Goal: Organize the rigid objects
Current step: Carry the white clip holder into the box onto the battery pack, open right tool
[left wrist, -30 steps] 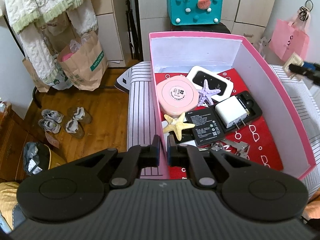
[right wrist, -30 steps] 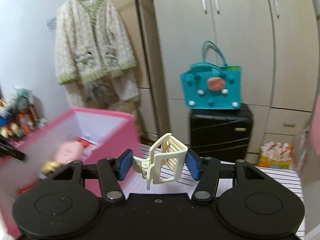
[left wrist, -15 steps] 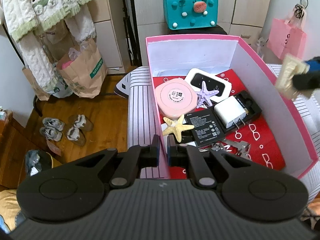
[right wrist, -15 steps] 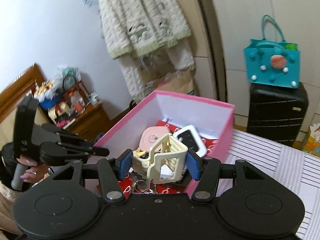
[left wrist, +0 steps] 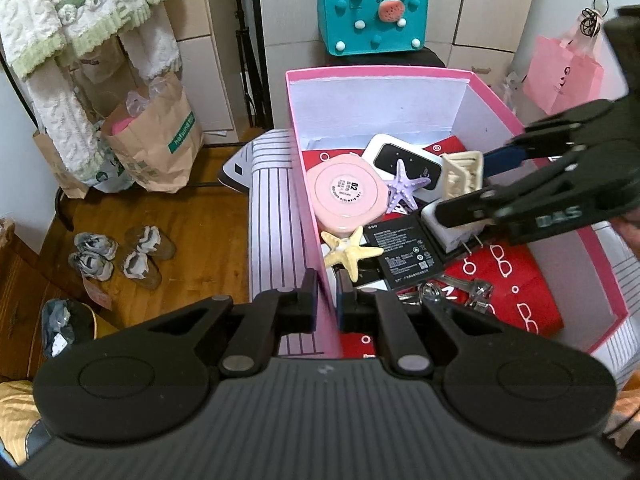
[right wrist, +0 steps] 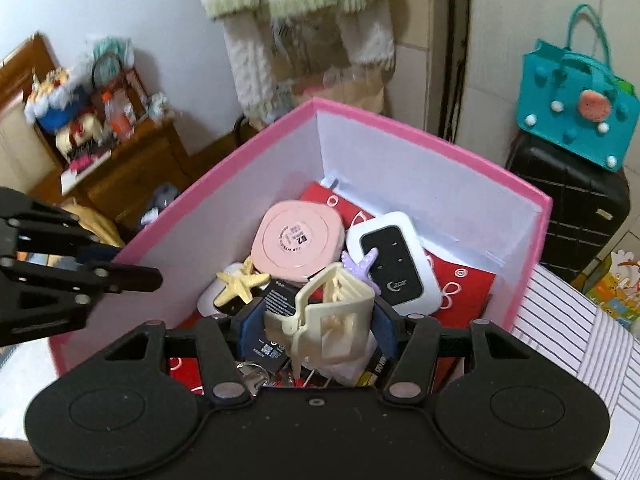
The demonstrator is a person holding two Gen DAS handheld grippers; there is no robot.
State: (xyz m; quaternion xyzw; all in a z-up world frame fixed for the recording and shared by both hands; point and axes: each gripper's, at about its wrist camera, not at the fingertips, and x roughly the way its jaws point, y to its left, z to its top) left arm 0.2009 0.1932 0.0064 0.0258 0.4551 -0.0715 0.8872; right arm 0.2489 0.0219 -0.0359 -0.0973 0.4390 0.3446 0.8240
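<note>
Matte blk tongs [right wrist: 316,326] w/ blue pads [right wrist: 250,326], 2 round pivot discs, silver screws.

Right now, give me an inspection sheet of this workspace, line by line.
Surface: striped cloth under the pink box.
Job's things: the box holds a pink round case, white router, purple starfish, yellow starfish, black battery, white charger and metal keys.
Clutter: things overlap inside the box.
Grippers: left tool shut on the box's near wall; right tool shut on a cream hair claw above the box.
Cables: nothing seen.
Surroundings: teal bag on a black suitcase, paper bag, shoes, hanging cardigan.
</note>
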